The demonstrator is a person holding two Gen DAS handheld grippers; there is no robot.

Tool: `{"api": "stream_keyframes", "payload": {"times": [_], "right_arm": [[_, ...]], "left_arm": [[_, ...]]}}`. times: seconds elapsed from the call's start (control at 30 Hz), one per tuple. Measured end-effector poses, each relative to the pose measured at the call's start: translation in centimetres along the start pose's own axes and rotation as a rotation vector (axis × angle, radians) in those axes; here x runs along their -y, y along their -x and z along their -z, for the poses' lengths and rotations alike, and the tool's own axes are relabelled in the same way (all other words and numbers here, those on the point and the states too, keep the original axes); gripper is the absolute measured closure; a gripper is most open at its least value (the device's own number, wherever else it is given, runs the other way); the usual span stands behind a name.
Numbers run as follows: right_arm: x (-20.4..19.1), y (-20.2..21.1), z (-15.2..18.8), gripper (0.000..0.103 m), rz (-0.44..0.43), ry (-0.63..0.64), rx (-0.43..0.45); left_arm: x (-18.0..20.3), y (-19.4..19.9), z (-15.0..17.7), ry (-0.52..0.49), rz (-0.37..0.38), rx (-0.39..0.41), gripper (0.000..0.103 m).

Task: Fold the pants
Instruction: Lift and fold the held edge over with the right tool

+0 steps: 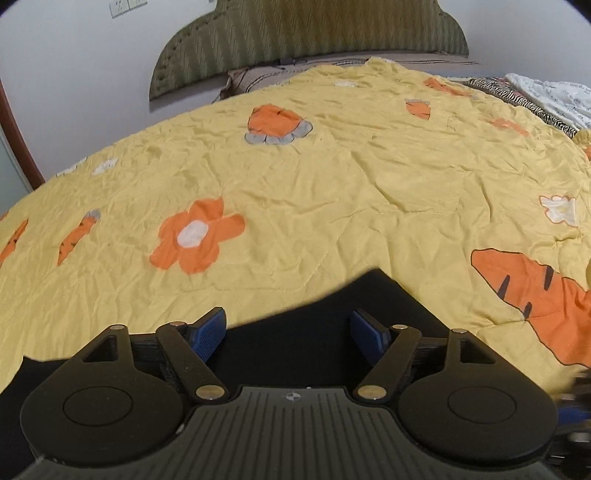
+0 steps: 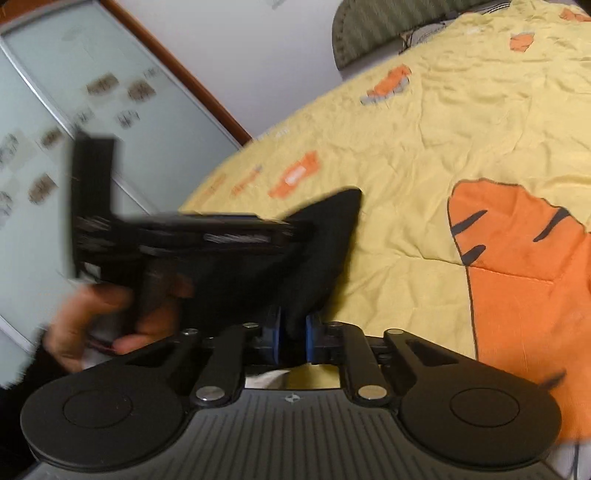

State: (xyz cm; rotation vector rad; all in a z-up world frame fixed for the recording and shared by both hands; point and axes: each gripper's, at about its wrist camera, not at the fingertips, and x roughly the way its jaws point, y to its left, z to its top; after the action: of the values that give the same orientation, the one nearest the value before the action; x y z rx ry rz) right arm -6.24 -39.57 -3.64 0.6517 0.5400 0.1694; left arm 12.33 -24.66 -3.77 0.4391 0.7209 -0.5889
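Observation:
The black pants (image 1: 325,314) lie on the yellow quilt (image 1: 332,177) at the near edge of the left wrist view, one corner pointing away from me. My left gripper (image 1: 290,332) hangs open over them, its blue pads (image 1: 210,332) wide apart and not pressing the cloth. In the right wrist view my right gripper (image 2: 293,332) is shut on a bunched fold of the black pants (image 2: 328,236), which rise from the jaws to a pointed corner. A hand (image 2: 92,321) holds the blurred left tool just left of that cloth.
The quilt, printed with orange flowers and tiger paws, covers the whole bed. A green padded headboard (image 1: 314,33) stands at the far end. Striped and white cloths (image 1: 546,96) lie at the far right. A frosted sliding door (image 2: 74,110) stands left of the bed.

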Motion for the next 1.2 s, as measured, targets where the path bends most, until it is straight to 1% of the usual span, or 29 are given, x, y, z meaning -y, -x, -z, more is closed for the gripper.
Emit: {"api": "stream_keyframes", "payload": {"times": [0.03, 0.07, 0.1, 0.13, 0.17, 0.2, 0.27, 0.3, 0.33, 0.4, 0.43, 0.47, 0.5, 0.57, 0.6, 0.63, 0.67, 0.7, 0.73, 0.77, 0.83, 0.87, 0.93, 0.97, 1.03, 1.1, 1.13, 1.17, 1.2], "right_arm": [[-0.1, 0.2, -0.1, 0.092, 0.020, -0.002, 0.001], [-0.1, 0.0, 0.1, 0.089, 0.075, 0.008, -0.010], [0.1, -0.8, 0.3, 0.085, 0.124, 0.020, -0.037], [0.3, -1.3, 0.6, 0.085, 0.147, 0.022, -0.066], [0.3, -0.8, 0.7, 0.083, 0.143, 0.008, -0.047], [-0.2, 0.0, 0.6, 0.083, 0.162, 0.006, -0.024], [-2.2, 1.3, 0.5, 0.083, 0.234, 0.111, 0.053], [-3.3, 1.4, 0.3, 0.083, 0.255, 0.167, 0.070], [-4.0, 1.1, 0.2, 0.083, 0.237, 0.199, 0.066], [-3.9, -0.6, 0.0, 0.083, 0.182, 0.193, 0.015], [-3.6, -1.7, 0.1, 0.083, 0.189, 0.185, -0.024], [-3.3, -2.7, 0.4, 0.083, 0.217, 0.198, -0.053], [-3.3, -3.0, 0.6, 0.083, 0.240, 0.215, -0.047], [-4.2, -2.6, 0.4, 0.082, 0.285, 0.209, -0.015], [-5.3, -2.5, 0.4, 0.082, 0.307, 0.244, 0.011], [-6.8, -2.6, 0.4, 0.082, 0.316, 0.311, 0.028], [-8.1, -2.7, 0.7, 0.082, 0.319, 0.374, 0.035], [-9.5, -3.5, 0.9, 0.082, 0.301, 0.430, 0.032], [-10.8, -4.4, 1.0, 0.082, 0.265, 0.476, 0.023], [-12.1, -5.5, 1.2, 0.082, 0.217, 0.511, 0.004], [-14.8, -7.9, 2.0, 0.082, 0.131, 0.573, -0.044], [-16.2, -9.3, 2.6, 0.082, 0.103, 0.611, -0.068], [-19.1, -11.9, 4.1, 0.082, 0.056, 0.708, -0.108], [-20.6, -13.0, 5.0, 0.082, 0.032, 0.756, -0.126], [-23.8, -14.8, 6.7, 0.082, -0.034, 0.853, -0.162], [-27.0, -16.1, 8.3, 0.082, -0.104, 0.941, -0.189], [-28.7, -16.5, 9.2, 0.081, -0.133, 0.993, -0.195], [-30.3, -17.1, 10.1, 0.081, -0.152, 1.048, -0.194], [-31.7, -17.7, 11.0, 0.081, -0.163, 1.109, -0.182]], "left_arm": [[0.3, -0.4, 0.0, -0.008, -0.005, 0.001, 0.019], [0.5, -0.8, 0.0, -0.019, -0.010, -0.003, 0.017], [0.6, -1.0, 0.1, -0.018, -0.013, -0.002, 0.017], [0.5, -0.8, 0.0, -0.008, -0.008, -0.003, 0.018], [0.1, -0.3, -0.2, 0.004, 0.010, -0.005, 0.020], [-0.3, 0.3, -0.2, 0.015, 0.022, 0.001, 0.020], [-1.4, 1.6, -0.1, 0.058, 0.011, 0.022, 0.018], [-2.0, 2.1, -0.1, 0.086, 0.001, 0.029, 0.018], [-2.6, 2.6, -0.1, 0.109, 0.000, 0.029, 0.018], [-3.8, 3.9, 0.2, 0.167, 0.007, 0.020, 0.018], [-4.5, 4.8, 0.5, 0.194, 0.020, 0.026, 0.018], [-5.2, 5.8, 0.9, 0.212, 0.029, 0.035, 0.018], [-6.1, 7.0, 1.4, 0.230, 0.026, 0.042, 0.018], [-8.4, 9.5, 3.0, 0.270, -0.007, 0.046, 0.016], [-9.9, 10.6, 3.9, 0.302, -0.019, 0.045, 0.015], [-11.4, 11.8, 4.9, 0.340, -0.026, 0.043, 0.014], [-13.2, 13.0, 6.0, 0.386, -0.031, 0.037, 0.013], [-15.2, 14.3, 7.3, 0.436, -0.039, 0.027, 0.013], [-17.0, 15.4, 8.4, 0.483, -0.055, 0.015, 0.013], [-19.0, 16.5, 9.7, 0.531, -0.083, 0.001, 0.013], [-23.0, 19.2, 12.6, 0.633, -0.182, -0.024, 0.013], [-24.9, 20.8, 14.2, 0.675, -0.246, -0.034, 0.013], [-28.1, 24.1, 16.6, 0.718, -0.371, -0.044, 0.013], [-29.4, 25.8, 17.5, 0.720, -0.446, -0.045, 0.013], [-31.4, 28.9, 18.6, 0.669, -0.639, -0.064, 0.013], [-32.5, 31.4, 19.1, 0.597, -0.838, -0.058, 0.010], [-32.8, 32.1, 19.2, 0.571, -0.915, -0.058, 0.006], [-33.1, 32.4, 19.2, 0.551, -0.951, -0.056, 0.004], [-33.2, 32.3, 19.1, 0.535, -0.949, -0.054, 0.003]]}}
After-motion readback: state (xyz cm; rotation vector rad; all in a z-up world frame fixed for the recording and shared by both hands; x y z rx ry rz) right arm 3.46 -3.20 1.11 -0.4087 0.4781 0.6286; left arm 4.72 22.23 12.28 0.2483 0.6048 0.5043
